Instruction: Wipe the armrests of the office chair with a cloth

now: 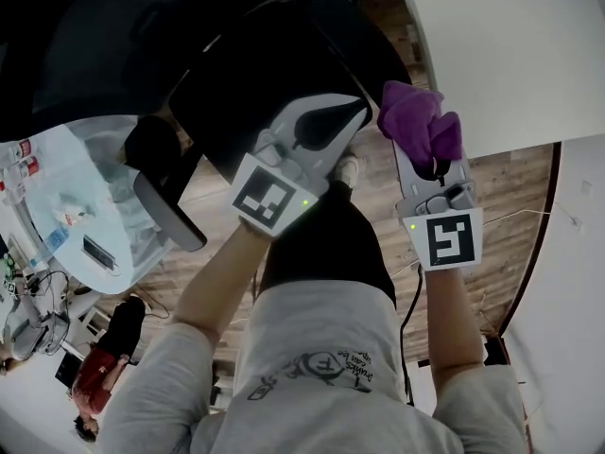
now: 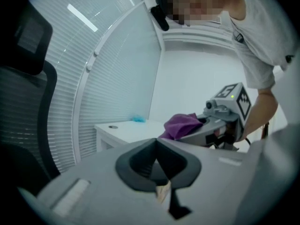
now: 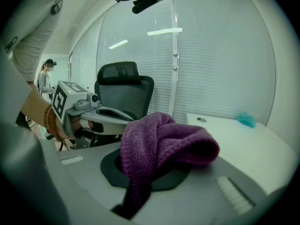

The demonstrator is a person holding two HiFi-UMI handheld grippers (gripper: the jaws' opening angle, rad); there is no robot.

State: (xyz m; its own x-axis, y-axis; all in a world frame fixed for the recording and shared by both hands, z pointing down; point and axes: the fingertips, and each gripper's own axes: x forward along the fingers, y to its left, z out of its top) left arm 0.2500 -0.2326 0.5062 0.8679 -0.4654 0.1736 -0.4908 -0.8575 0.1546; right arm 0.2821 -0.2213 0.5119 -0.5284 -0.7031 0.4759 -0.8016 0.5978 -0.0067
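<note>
- The right claw [image 1: 427, 164] is clamped on the purple knit cloth [image 1: 419, 121]. The cloth sits up in the air, between the office chair [image 1: 265, 64] and the white worktop [image 1: 501, 55]. It is not touching any part of the chair.
- The left claw [image 2: 156, 144] has its two sides pressed together with nothing in it. In the head view it hangs over the chair's black seat.
- The grey pad on the far side of the chair from the cloth looks like an armrest [image 1: 168, 211]. The picture bends a lot there, so I am not sure.
- The cloth is bunched in a fat ball. Only a small bit of it may rub the armrest, so dirty spots could be missed.
- If the cloth is dragged hard, it could pull out of the right claw and fall beside the chair.
- If the ball rolls back, the hard claw could scrape the armrest.
- An office chair can spin or roll. A push on one armrest could make it swing away, because the left claw is not holding it.
- The two claws are near each other by the chair, so they could bump.
- I can only pick out one armrest, so the other one could be forgotten.
</note>
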